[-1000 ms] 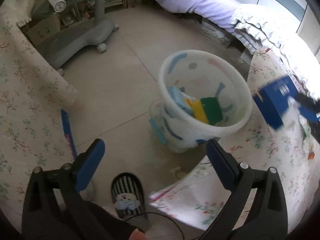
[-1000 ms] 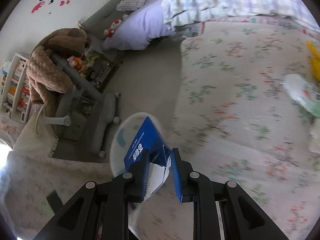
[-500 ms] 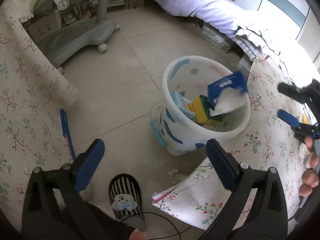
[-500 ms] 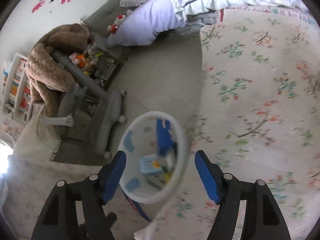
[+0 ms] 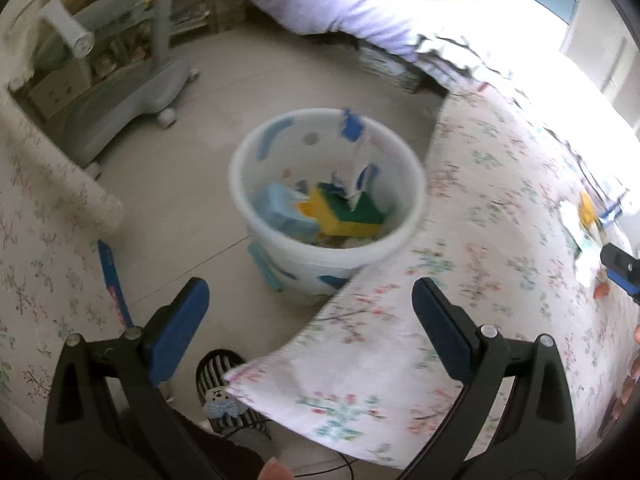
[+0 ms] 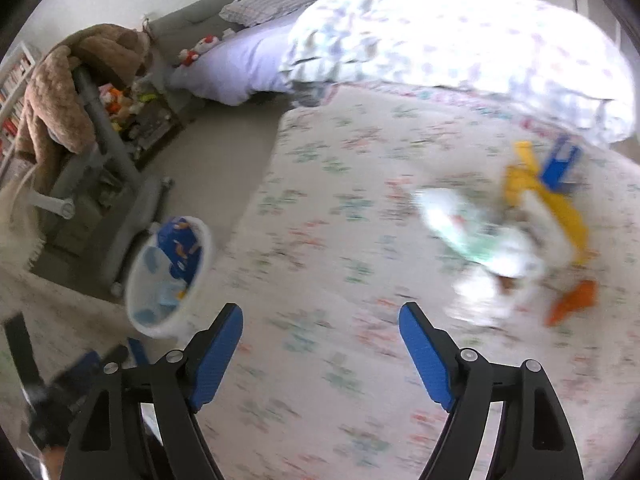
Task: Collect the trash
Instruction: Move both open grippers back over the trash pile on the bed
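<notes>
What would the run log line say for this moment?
bin: blue carton inside | right gripper: opening, empty | left gripper: open, empty | bed trash: remaining

Left black two-finger gripper with blue pads (image 5: pixel 310 326): jaws wide apart, nothing between them, pointing steeply down. Right black two-finger gripper with blue pads (image 6: pixel 320 344): jaws opening, nothing between them, angled down. Fingertip (image 5: pixel 274 471) visible at bottom edge, left wrist view.
</notes>
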Available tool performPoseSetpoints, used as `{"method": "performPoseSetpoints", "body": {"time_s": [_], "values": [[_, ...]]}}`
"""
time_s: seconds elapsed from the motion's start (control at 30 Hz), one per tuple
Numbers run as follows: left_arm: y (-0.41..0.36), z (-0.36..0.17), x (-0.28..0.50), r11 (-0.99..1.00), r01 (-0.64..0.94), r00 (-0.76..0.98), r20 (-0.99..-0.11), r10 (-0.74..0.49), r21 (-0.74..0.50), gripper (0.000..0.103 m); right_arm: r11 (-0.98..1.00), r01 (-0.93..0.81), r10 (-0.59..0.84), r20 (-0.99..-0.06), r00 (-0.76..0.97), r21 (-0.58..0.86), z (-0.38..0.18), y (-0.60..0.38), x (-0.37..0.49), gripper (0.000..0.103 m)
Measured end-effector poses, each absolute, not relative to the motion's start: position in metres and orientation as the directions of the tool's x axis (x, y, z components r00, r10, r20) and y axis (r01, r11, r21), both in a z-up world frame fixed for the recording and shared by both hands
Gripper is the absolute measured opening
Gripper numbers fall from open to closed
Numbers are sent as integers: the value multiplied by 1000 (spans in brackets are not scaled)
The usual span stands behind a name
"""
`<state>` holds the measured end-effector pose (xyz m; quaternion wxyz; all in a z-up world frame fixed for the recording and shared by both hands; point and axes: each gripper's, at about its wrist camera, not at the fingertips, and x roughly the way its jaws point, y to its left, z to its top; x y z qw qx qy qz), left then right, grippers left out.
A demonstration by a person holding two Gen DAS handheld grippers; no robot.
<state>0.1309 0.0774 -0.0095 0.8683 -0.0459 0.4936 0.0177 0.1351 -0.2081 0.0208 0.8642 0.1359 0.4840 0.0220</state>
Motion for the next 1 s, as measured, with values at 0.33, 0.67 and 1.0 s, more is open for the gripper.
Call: {"method": "performPoseSetpoints", "body": {"time_s": [0.33, 0.67, 1.0], "values": [[21, 7, 124, 998, 54, 551, -833, -51, -26, 101, 969, 183, 33, -822, 569, 165, 23, -293, 76, 84], [-26, -14, 119, 991, 134, 549, -834, -58, 19, 101, 976, 199, -23, -860, 509, 92, -15, -338, 55, 84], [-71, -27, 122, 979, 202, 523, -843, -125, -20, 101, 929, 314, -2, -846, 533, 196, -27, -380, 67, 84]]}}
